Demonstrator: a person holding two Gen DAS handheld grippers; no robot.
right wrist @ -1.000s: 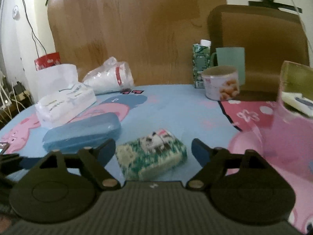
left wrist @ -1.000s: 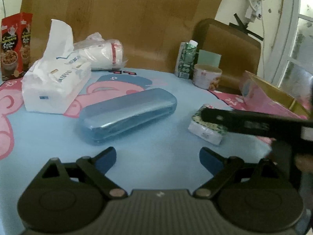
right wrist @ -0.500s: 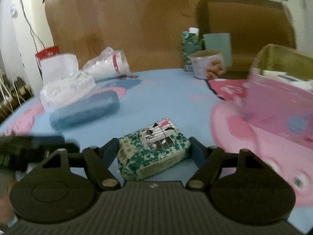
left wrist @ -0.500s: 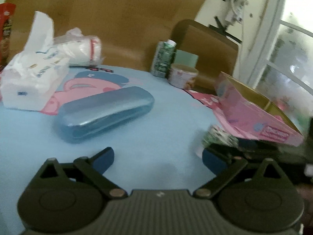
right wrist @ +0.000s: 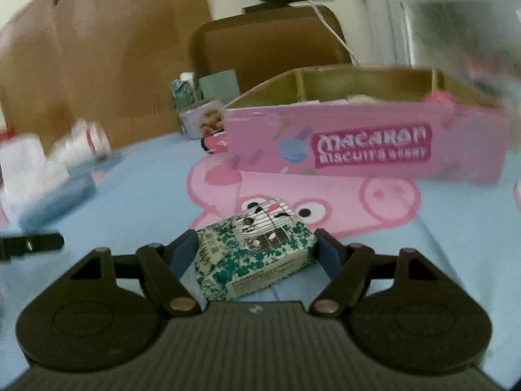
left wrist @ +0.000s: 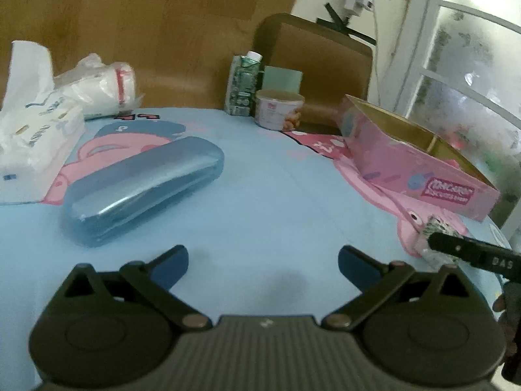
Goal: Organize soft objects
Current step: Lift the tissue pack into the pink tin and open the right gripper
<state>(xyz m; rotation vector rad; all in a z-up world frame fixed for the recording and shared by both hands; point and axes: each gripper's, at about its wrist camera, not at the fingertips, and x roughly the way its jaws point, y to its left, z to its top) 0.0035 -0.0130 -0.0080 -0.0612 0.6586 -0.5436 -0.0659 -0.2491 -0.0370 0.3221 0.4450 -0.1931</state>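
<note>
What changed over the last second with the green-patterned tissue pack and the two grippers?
The right gripper closed its blue pads on the small green-and-white patterned tissue pack and carried it right, toward the open pink macaron biscuit box. The left gripper stayed open and empty, its view swinging right. The long blue glasses case and white soft tissue packet kept their places on the tablecloth.

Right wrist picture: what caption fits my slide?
Right claw grips a green tissue pack before the pink biscuit box.
</note>
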